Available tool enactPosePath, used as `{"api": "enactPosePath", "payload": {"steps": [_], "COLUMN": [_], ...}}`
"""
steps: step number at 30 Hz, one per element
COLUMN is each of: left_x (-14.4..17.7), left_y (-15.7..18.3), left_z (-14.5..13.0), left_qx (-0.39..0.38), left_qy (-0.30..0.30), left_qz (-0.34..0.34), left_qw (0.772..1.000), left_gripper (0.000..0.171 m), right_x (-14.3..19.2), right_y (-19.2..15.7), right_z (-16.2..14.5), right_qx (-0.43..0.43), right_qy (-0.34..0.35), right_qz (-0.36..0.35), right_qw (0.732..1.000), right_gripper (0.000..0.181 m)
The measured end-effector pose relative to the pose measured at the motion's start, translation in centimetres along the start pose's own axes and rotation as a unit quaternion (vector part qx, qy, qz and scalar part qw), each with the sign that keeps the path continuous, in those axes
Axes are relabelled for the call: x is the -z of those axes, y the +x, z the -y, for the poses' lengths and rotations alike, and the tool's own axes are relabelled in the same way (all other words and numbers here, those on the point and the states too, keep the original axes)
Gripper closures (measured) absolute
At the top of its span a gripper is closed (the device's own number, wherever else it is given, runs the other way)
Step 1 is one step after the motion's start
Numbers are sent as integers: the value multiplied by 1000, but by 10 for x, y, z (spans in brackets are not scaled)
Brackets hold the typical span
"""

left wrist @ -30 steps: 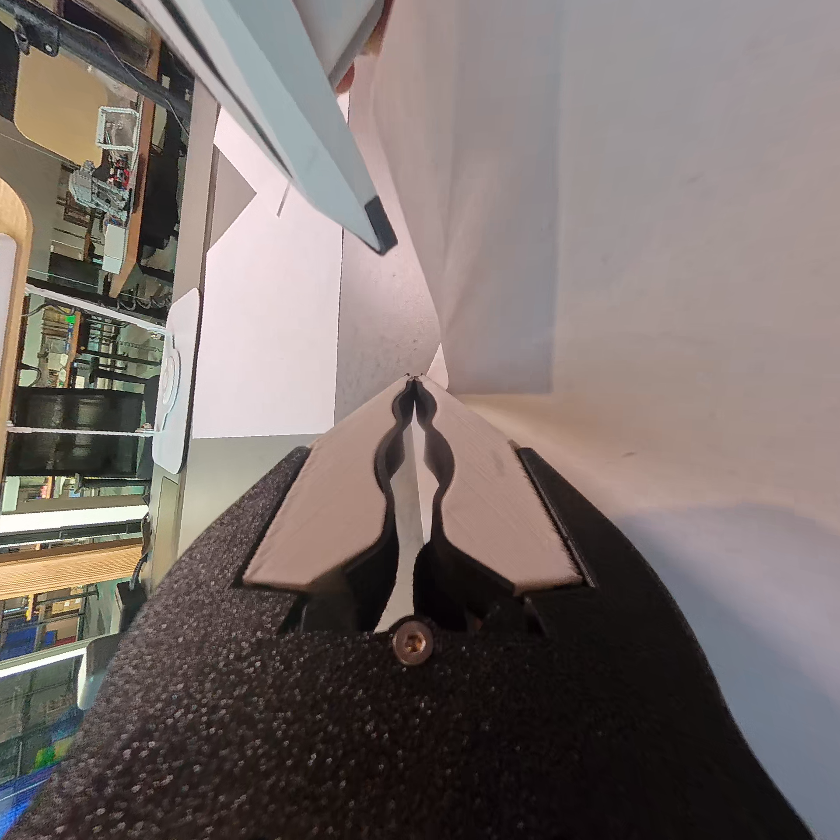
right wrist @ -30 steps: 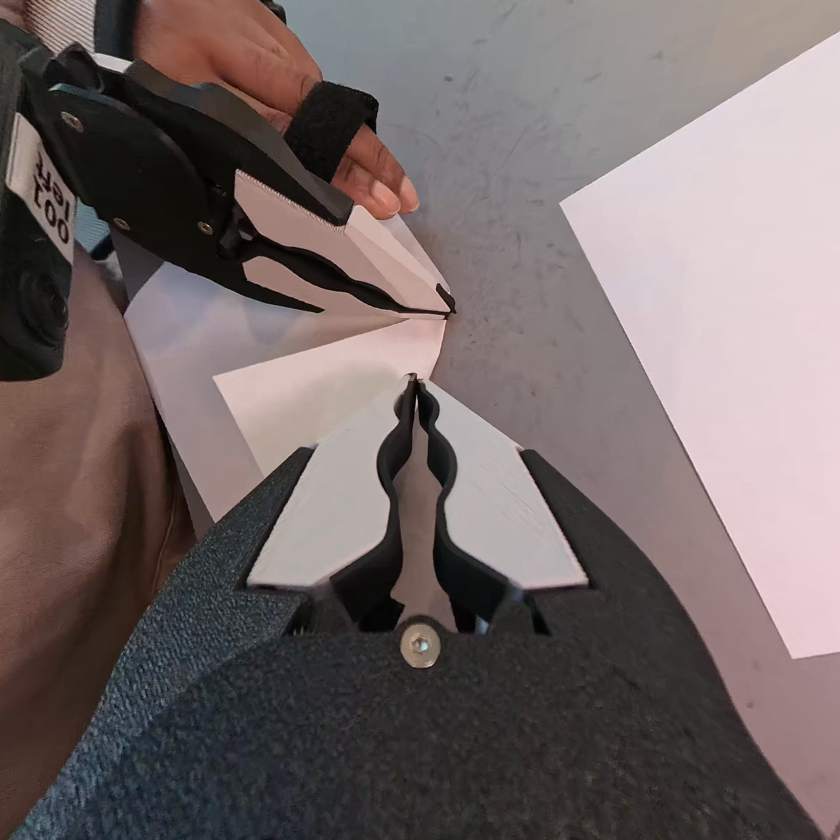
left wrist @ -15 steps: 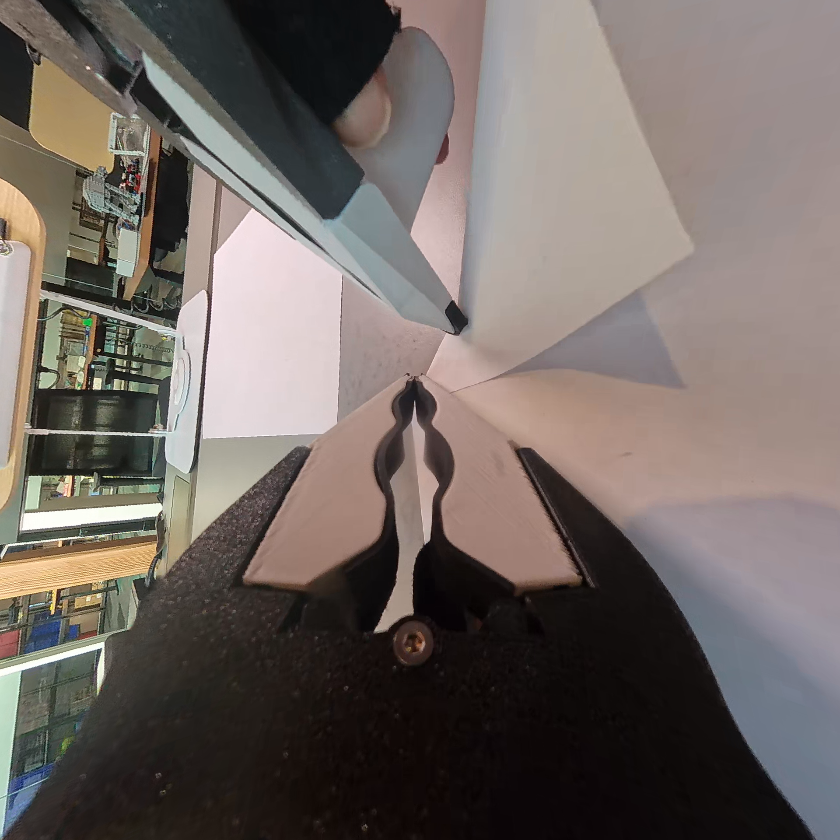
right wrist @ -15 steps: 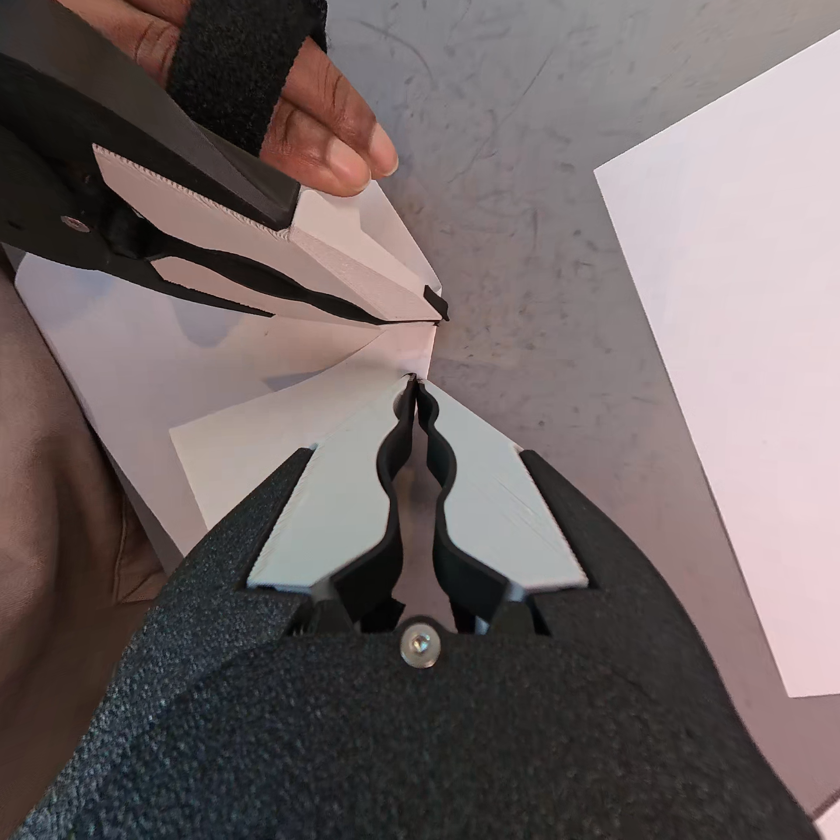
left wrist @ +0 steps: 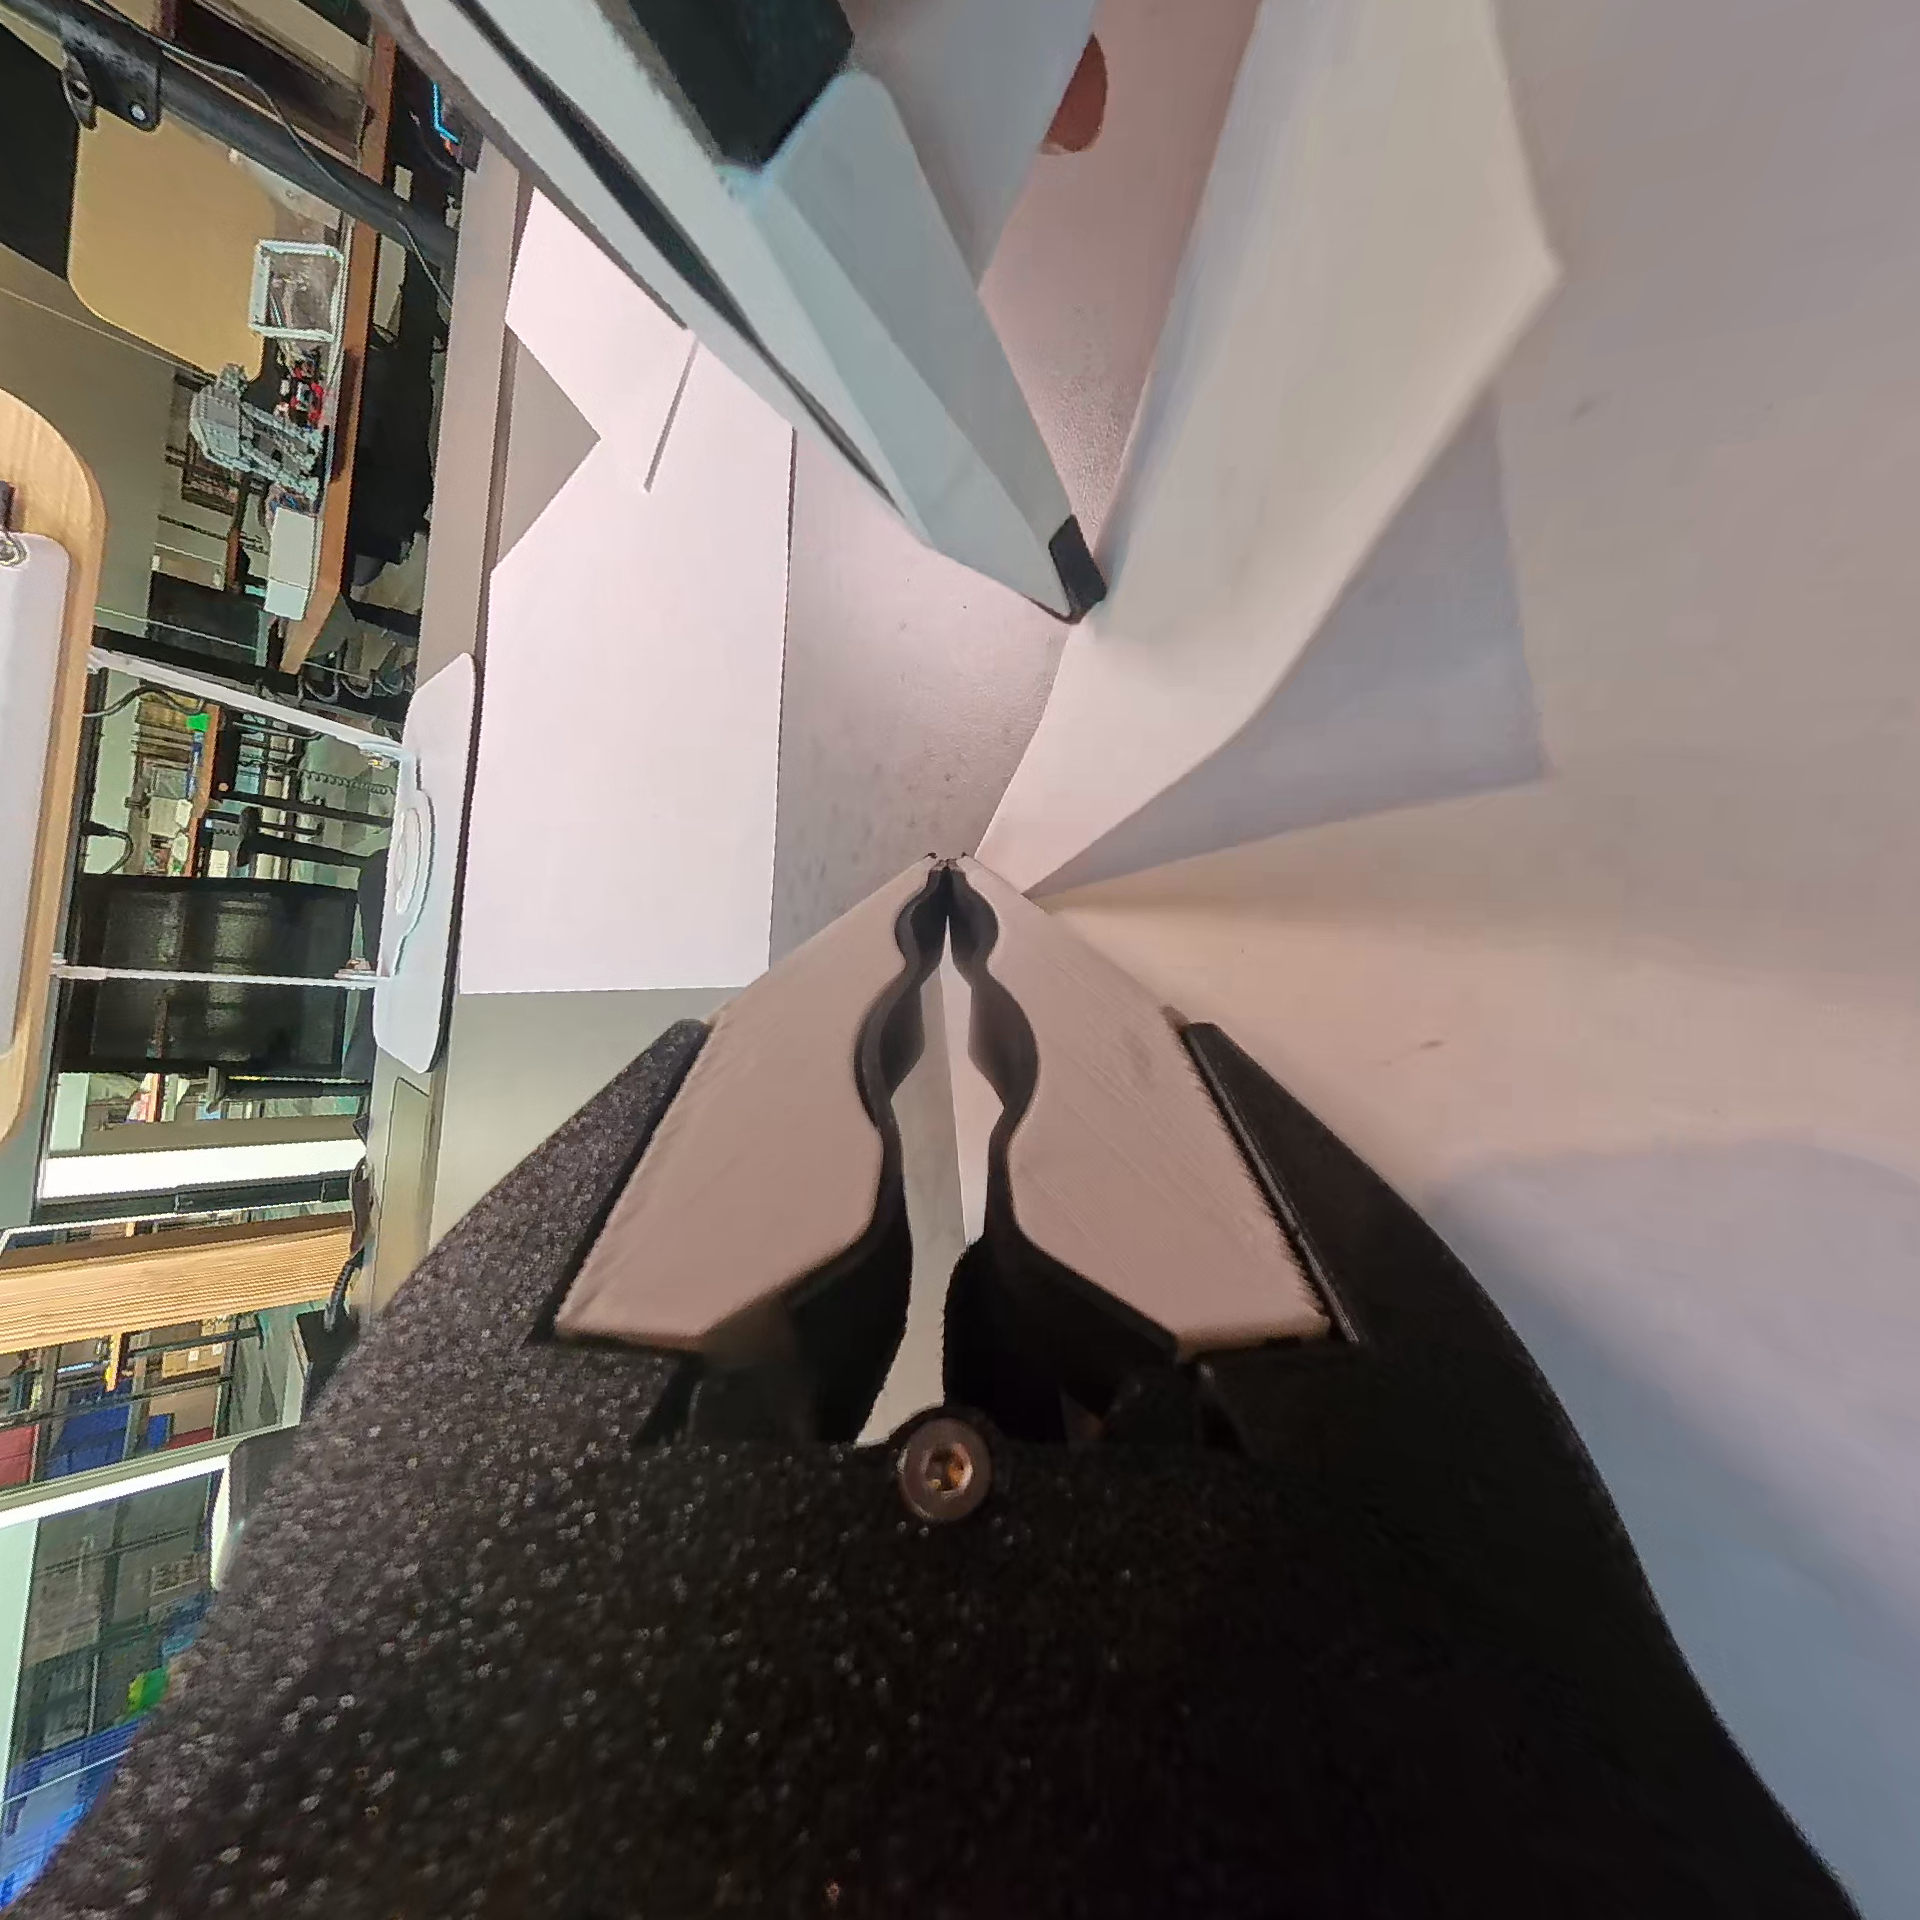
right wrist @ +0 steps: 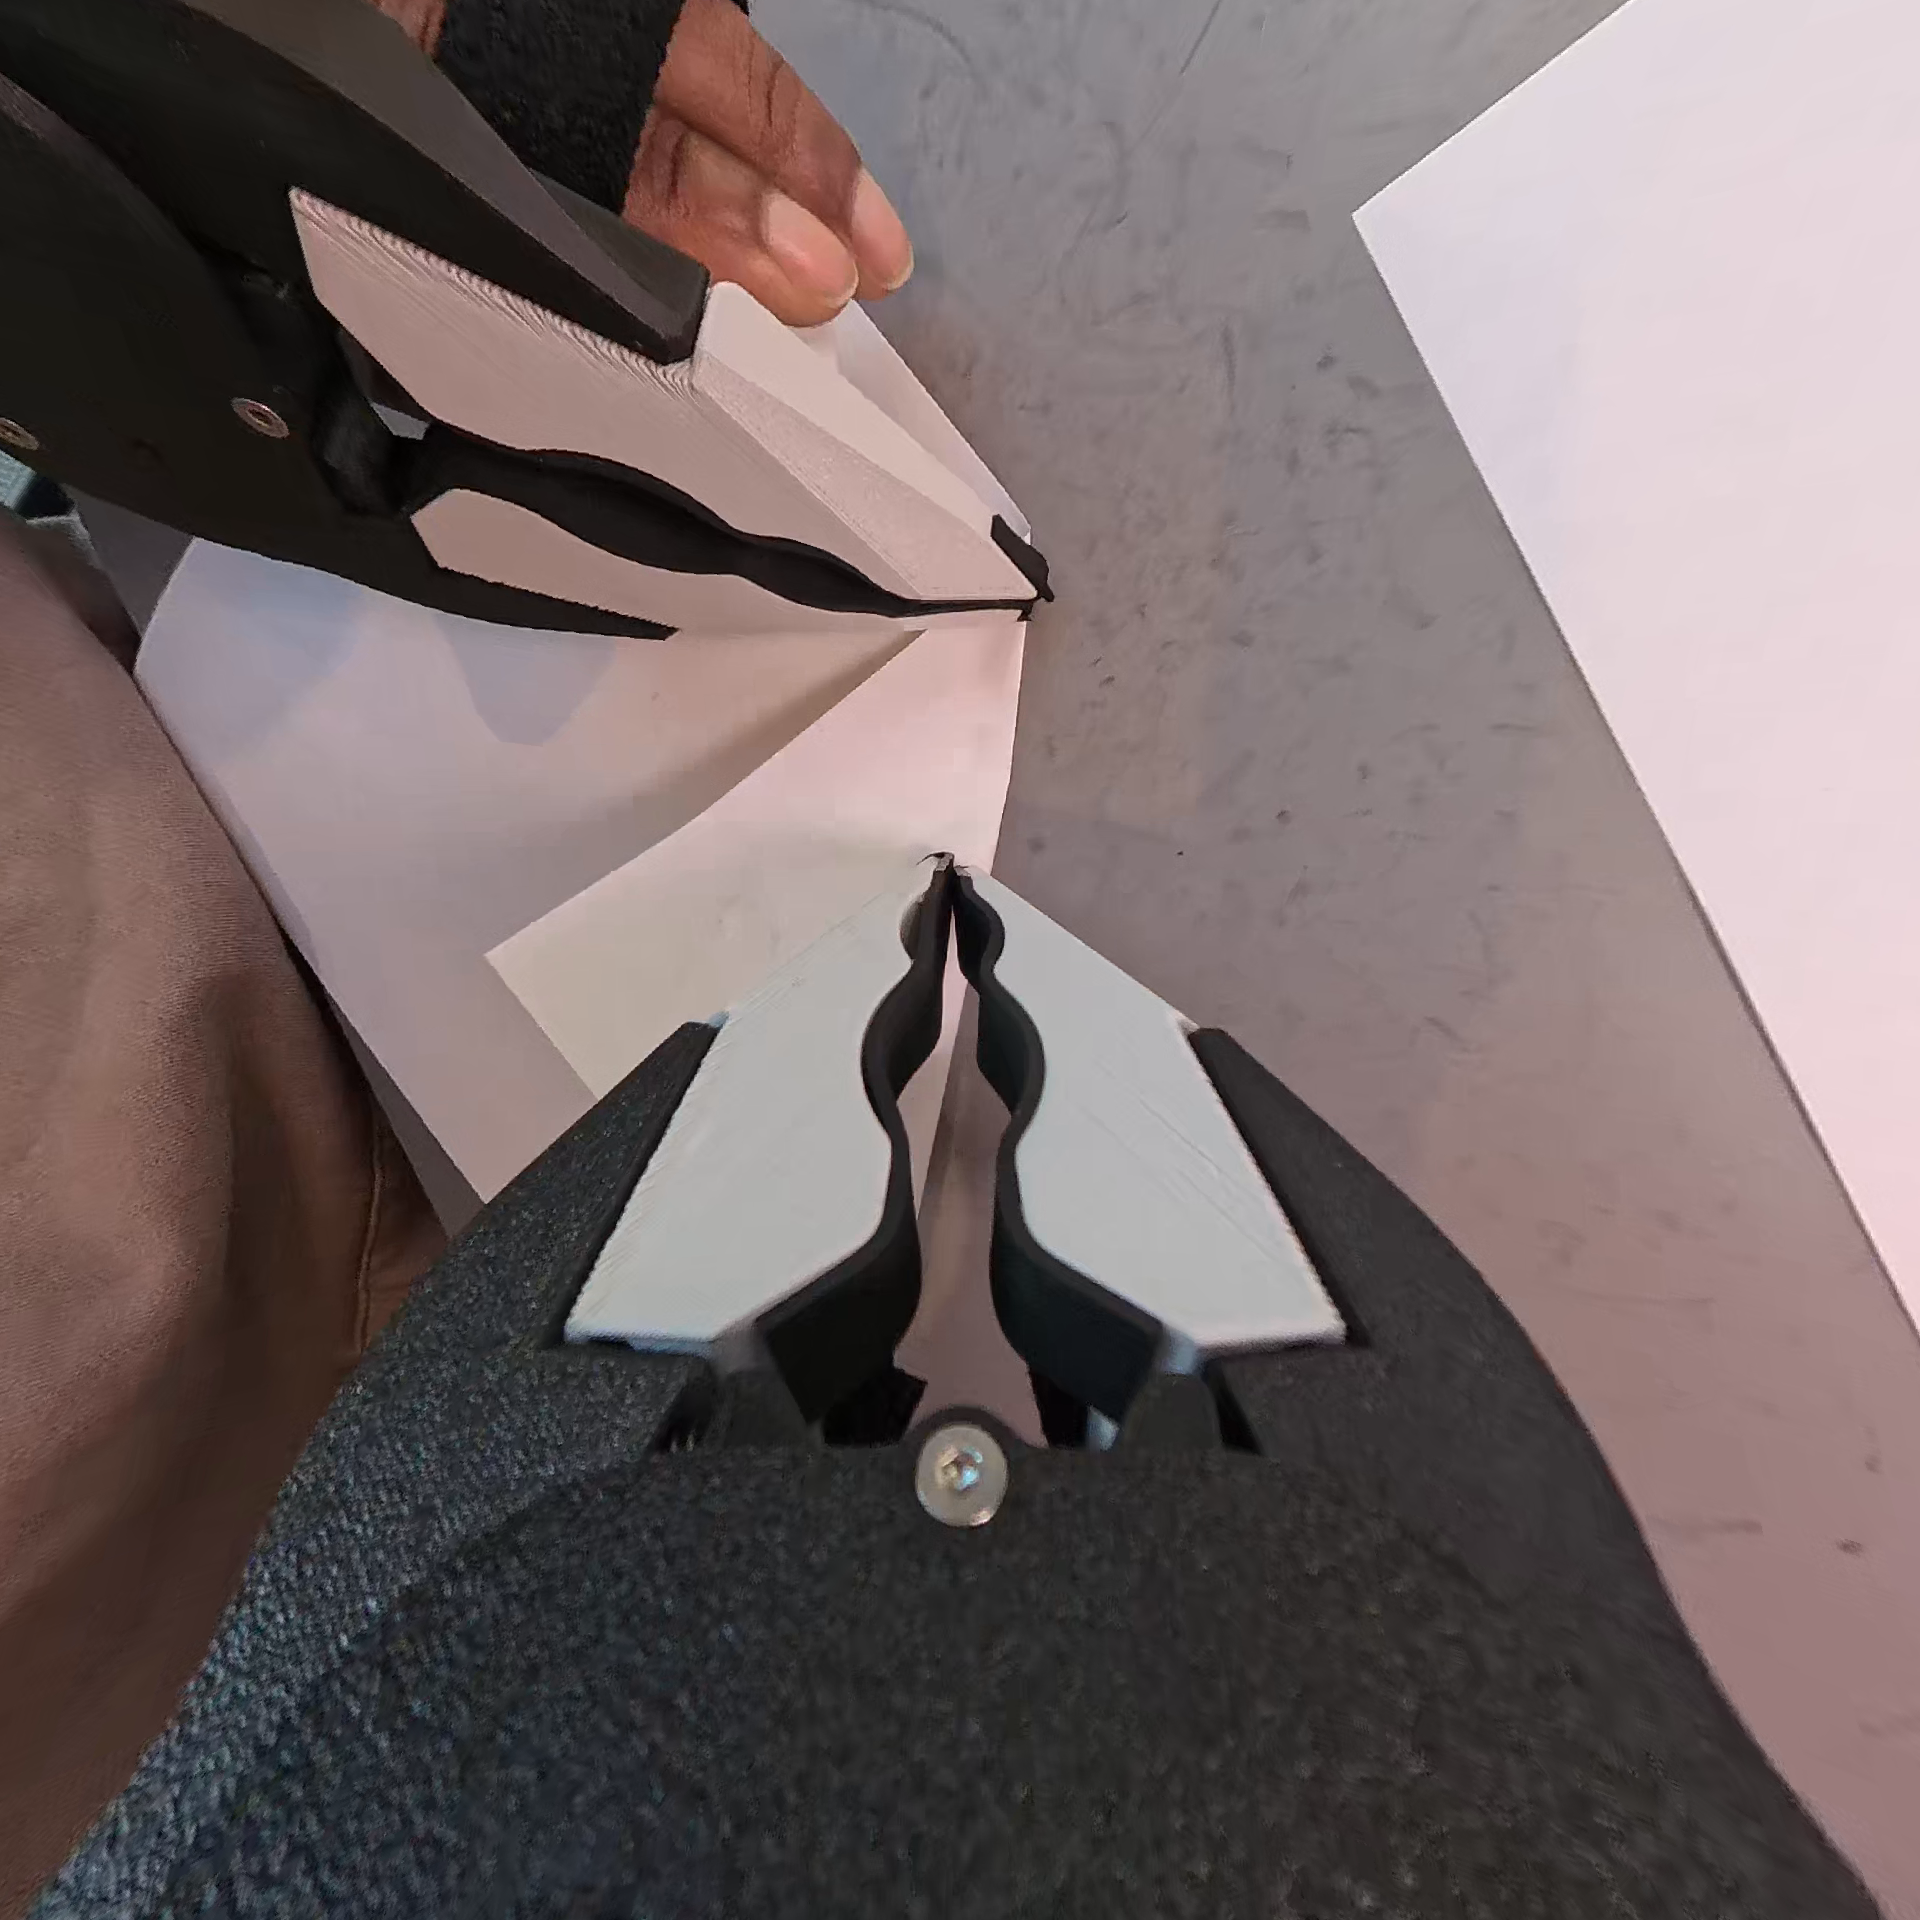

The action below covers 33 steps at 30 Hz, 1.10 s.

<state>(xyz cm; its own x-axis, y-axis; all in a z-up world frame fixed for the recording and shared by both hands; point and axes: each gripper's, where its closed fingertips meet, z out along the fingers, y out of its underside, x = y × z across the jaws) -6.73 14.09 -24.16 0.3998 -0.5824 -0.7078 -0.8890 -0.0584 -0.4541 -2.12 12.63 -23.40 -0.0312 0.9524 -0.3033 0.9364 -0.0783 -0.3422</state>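
Our left hand-held gripper [left wrist: 948, 864] has its jaws pressed together on the edge of a white sheet [left wrist: 1558, 1039], the paper running down between the two dark pads. Our right hand-held gripper [right wrist: 948, 864] is likewise clamped on the same sheet [right wrist: 436, 790], a little way along that edge. Between the two grips the sheet bends into a fold, one flap rising and the other spreading flat toward our body.

In the right wrist view we see the left hand-held gripper [right wrist: 1023, 603] above and to the left, its tip pinching a corner of the sheet just over the grey table [right wrist: 1299, 727]. The hand [right wrist: 769, 177] holding it shows behind, fingers under a black strap. In the left wrist view the right hand-held gripper [left wrist: 1070, 582] comes in from the top, its tip against the folded flap.

A second sheet [right wrist: 1714, 520] lies flat on the table to the right, apart from the one we hold; it also shows in the left wrist view [left wrist: 623, 748]. Brown cloth [right wrist: 135, 1143] fills the lower left of the right wrist view.
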Motion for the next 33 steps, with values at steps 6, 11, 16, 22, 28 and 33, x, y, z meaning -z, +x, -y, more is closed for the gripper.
{"api": "enactPosePath", "payload": {"steps": [6,11,16,22,28,33], "left_x": [0,0,0,-1,-1,-1], "left_y": [-1,-2,-2,-2,-2,-2], "left_z": [0,0,-1,-1,-2,-2], "left_qx": [-3,-4,-4,3,14,14], "left_qy": [-1,0,0,0,-8,-8], "left_qz": [2,2,2,-1,1,1], "left_qw": [1000,1000,1000,1000,1000,1000], "left_gripper": [171,171,171,171,171,171], "right_x": [-2,-2,-8,-9,-5,-4], "right_y": [1,10,12,13,12,9], "right_z": [3,13,12,11,4,-5], "right_qx": [-20,-28,-17,55,38,32], "right_qy": [10,26,12,-16,-19,-34], "right_qz": [14,3,-4,-69,-68,-61], "right_qw": [1000,999,1000,996,997,997], "right_gripper": [181,181,181,181,181,181]}}
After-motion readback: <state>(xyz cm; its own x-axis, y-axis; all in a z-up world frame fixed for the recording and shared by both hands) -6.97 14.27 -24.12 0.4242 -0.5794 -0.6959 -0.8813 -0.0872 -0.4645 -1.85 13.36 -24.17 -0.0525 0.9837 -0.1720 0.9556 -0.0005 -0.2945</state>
